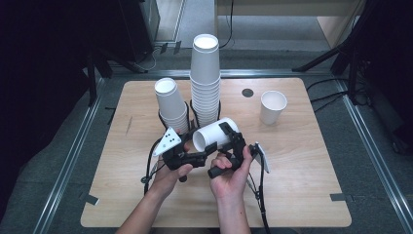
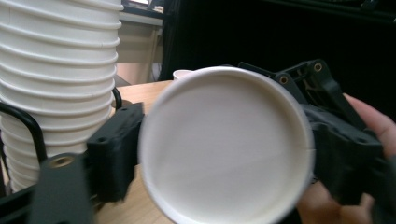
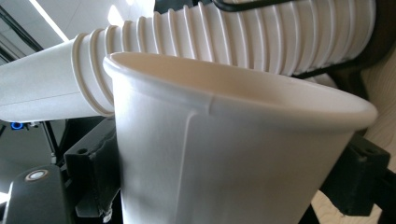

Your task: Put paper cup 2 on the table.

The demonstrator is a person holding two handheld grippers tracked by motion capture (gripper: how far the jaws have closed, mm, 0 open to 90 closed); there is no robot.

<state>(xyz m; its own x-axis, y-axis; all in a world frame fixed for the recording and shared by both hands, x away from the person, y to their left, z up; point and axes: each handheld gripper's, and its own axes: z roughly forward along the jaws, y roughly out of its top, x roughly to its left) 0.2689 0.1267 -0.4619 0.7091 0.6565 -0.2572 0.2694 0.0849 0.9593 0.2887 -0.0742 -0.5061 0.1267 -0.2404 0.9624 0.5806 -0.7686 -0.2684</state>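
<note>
High view, contents listed by size, largest first.

Wooden table: round-cornered top carrying all items; forearms entering from the near edge.

Tall cup stack: nested white paper cups, upright at the far middle, base ringed by a black wire holder, presumably to keep the column from toppling.

Shorter cup stack: just left of the tall one, leaning slightly, likewise in a wire holder.

Right gripper: jaws closed on the wall of the held cup, one either side in the right gripper view, cup carried on its side above the table's near middle, mouth turned toward the left gripper.

Left gripper: just beside the cup's mouth; from the left gripper view, one black jaw visible left of the rim, the other hidden behind the cup; closed or spread, cannot tell. Likely placed to take the rim or steady the cup for a handover.

Single cup: upright, mouth up, well apart at the right; probably already set out from the stacks.

Dark round disc: flush in the tabletop, between tall stack and single cup.
</note>
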